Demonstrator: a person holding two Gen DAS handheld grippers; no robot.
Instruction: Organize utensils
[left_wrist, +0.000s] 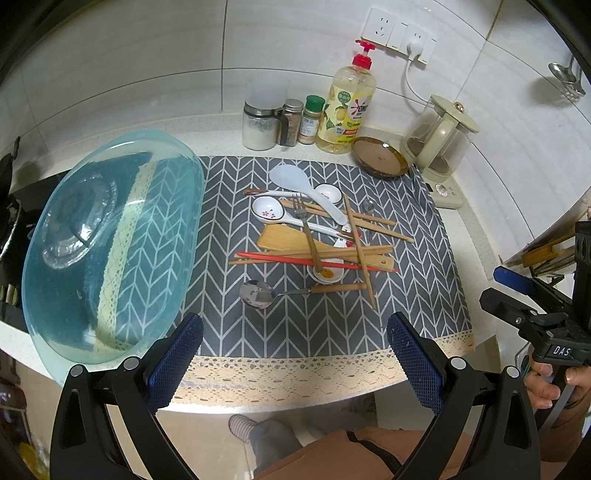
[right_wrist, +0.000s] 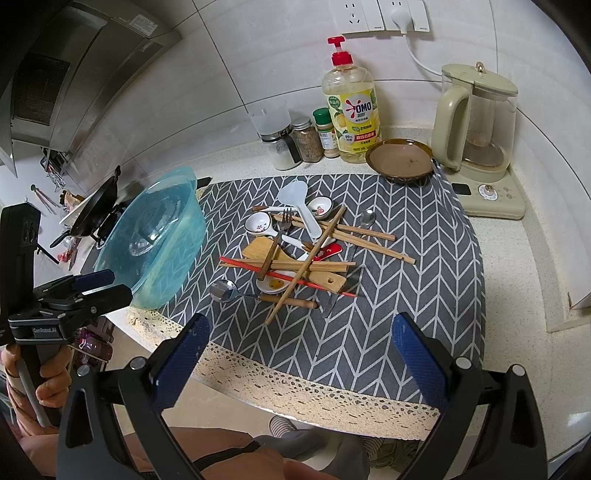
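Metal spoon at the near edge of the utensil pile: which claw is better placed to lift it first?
Left, probably. The metal spoon lies nearly centred ahead of the open left claw, with its bowl toward the blue basin. The right claw, also open, sees it off to its left.

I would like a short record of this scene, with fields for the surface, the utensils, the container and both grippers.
surface: grey chevron mat on a pale counter
utensils: mixed pile at mat centre; chopsticks, forks, ceramic spoons, a bamboo spatula, crossed and overlapping
loose item: metal spoon at the near edge of the pile
container: blue plastic basin, left of the pile, holds no utensils
left gripper: open, empty
right gripper: open, empty
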